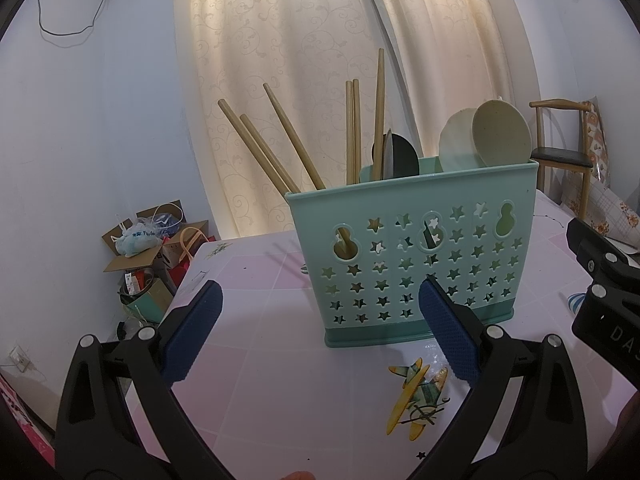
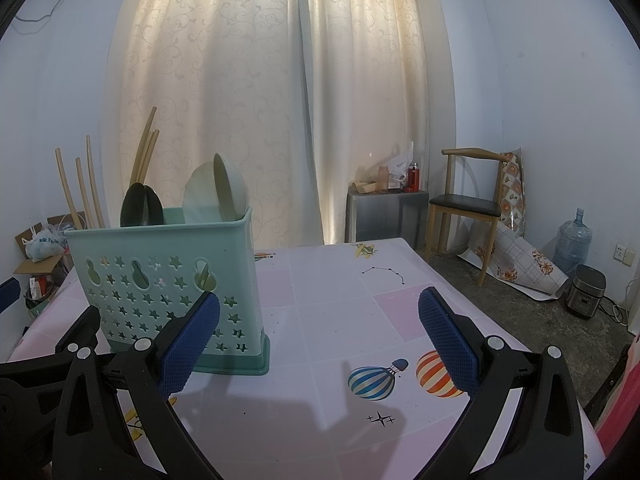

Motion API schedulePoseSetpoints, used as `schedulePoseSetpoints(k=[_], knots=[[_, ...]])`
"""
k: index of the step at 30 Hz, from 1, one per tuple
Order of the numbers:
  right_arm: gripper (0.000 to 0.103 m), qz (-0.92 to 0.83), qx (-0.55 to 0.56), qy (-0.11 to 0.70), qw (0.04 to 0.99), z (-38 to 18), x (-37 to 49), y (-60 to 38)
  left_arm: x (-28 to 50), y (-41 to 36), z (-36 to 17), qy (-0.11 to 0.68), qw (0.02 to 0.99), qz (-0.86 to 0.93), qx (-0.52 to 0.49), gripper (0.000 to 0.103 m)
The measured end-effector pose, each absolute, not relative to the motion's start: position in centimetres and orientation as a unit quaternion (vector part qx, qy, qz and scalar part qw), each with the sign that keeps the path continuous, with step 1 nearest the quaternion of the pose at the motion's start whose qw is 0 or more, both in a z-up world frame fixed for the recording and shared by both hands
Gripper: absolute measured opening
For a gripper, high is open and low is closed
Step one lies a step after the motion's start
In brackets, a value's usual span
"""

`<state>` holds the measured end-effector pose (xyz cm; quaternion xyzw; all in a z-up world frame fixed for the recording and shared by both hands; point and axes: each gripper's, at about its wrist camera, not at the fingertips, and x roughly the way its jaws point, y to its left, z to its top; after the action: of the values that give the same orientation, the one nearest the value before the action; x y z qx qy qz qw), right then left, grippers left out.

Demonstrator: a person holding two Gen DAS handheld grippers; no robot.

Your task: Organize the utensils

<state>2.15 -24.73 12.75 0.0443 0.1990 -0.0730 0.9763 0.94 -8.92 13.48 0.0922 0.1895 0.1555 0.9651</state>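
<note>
Left tongs (image 1: 320,336): spread wide, nothing between the blue pads, hovering over the counter just in front of the holder; the right pad overlaps the holder's lower front in this view, contact cannot be told.
Right tongs (image 2: 320,340): spread wide and empty, held above the counter to the right of the holder; the left pad crosses the holder's lower corner in view.
Utensil holder (image 1: 416,256): mint-green plastic caddy with star cut-outs and a darker base, standing upright on the counter.
Chopsticks (image 1: 280,148): 6 tan sticks stand in the holder; 3 lean left in the left compartment, 3 stand nearly upright near the middle.
Dark spoons (image 1: 396,156): 2 black spoon bowls stick up from the middle compartment, handles down.
Pale spoons (image 1: 488,140): 2 cream spoon bowls rise from the right compartment, leaning against each other.
Counter (image 2: 340,300): covered by a pink and white cloth printed with balloons and planes.
Background: cream curtains (image 2: 280,100), a wooden chair (image 2: 468,204), cardboard boxes (image 1: 152,248) on the floor.
</note>
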Motion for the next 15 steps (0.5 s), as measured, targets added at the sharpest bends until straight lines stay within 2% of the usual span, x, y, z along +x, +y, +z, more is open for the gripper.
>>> schedulePoseSetpoints(k=[15], knots=[[0.097, -0.073, 0.044, 0.199, 0.976, 12.75, 2.17, -24.73, 0.9, -9.01, 13.51, 0.19, 0.965, 0.155, 0.092, 0.095]])
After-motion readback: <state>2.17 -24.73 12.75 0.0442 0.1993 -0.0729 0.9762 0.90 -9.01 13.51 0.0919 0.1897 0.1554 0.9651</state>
